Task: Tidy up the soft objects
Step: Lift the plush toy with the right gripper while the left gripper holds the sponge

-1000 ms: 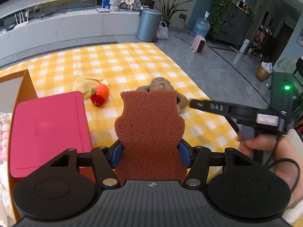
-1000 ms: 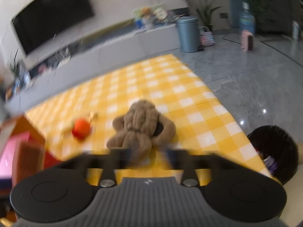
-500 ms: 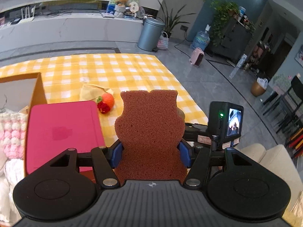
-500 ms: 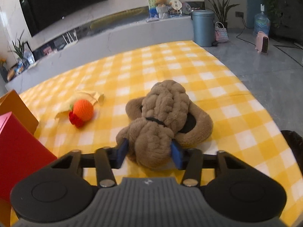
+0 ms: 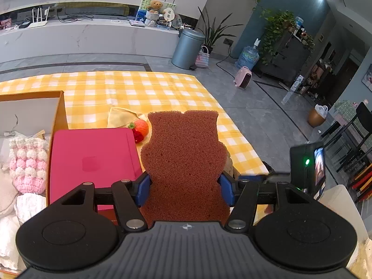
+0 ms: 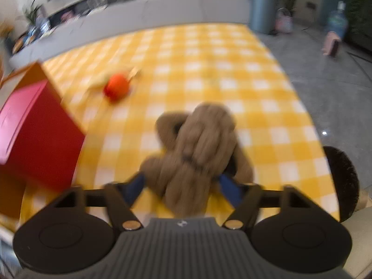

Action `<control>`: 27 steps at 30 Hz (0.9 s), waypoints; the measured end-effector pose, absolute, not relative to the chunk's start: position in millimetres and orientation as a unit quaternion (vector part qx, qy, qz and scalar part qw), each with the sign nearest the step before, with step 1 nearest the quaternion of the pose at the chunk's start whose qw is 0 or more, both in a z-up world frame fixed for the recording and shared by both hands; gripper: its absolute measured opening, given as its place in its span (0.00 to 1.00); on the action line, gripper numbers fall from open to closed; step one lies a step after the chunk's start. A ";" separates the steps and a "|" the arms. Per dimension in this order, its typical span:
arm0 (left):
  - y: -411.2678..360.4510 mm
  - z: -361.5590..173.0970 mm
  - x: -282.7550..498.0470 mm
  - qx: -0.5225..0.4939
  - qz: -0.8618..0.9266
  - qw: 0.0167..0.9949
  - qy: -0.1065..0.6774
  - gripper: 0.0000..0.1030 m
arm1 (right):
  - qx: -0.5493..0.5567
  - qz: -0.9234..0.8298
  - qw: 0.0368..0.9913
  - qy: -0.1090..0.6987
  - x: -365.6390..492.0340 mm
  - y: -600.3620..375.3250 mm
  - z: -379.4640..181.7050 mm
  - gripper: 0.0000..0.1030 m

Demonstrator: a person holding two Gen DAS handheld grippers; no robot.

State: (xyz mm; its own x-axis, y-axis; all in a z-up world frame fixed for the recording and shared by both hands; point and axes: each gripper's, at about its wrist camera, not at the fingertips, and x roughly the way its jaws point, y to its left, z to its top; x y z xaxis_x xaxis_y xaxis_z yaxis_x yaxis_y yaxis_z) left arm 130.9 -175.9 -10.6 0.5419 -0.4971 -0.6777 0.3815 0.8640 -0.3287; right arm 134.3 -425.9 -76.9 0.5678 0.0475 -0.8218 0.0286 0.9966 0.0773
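Note:
A brown bear-shaped sponge (image 5: pixel 183 153) stands upright between the blue pads of my left gripper (image 5: pixel 183 186), which is shut on it. It hangs above the yellow checked cloth (image 5: pixel 139 88), beside a pink box (image 5: pixel 93 153). In the blurred right wrist view a brown knotted plush toy (image 6: pixel 197 144) lies on the cloth. My right gripper (image 6: pixel 182 183) straddles its near end and its jaws are opening, with the pads apart from the plush. An orange knitted fruit (image 5: pixel 142 127) rests on a pale yellow cloth piece (image 5: pixel 121 117) further back.
An orange cardboard box (image 5: pixel 59 107) at the left holds a pink-and-white knitted item (image 5: pixel 28 162) and white soft things. The pink box (image 6: pixel 34 127) stands left of the plush. Grey floor borders the cloth on the right. A dark fuzzy round shape (image 6: pixel 341 181) sits at the right edge.
My right gripper closed on the plush toy half a second ago and has since spread its jaws wide. The left gripper rose a little, still holding the sponge.

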 end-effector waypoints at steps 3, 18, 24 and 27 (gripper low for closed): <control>-174.9 -12.4 132.6 -0.071 -0.254 0.873 0.411 0.67 | 0.034 -0.002 0.907 0.421 138.4 -424.2 -69.7 0.93; -185.7 -8.3 124.6 -0.061 -0.254 0.867 0.423 0.67 | 0.006 0.006 0.883 0.470 163.3 -415.0 -102.9 0.61; -197.0 -1.0 115.4 -0.033 -0.245 0.875 0.416 0.67 | 0.010 0.003 0.891 0.454 160.1 -420.1 -91.7 0.47; -200.1 1.5 109.4 -0.030 -0.246 0.875 0.415 0.67 | 0.007 0.006 0.889 0.459 160.8 -418.6 -94.6 0.47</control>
State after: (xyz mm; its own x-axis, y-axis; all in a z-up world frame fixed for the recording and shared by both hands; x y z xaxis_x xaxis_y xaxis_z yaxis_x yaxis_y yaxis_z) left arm 109.4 -200.1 1.5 0.5340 -0.4560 -0.7120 0.4056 0.8770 -0.2575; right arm 160.8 -418.6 -94.6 0.5793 0.0162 -0.8149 -0.0039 0.9998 0.0171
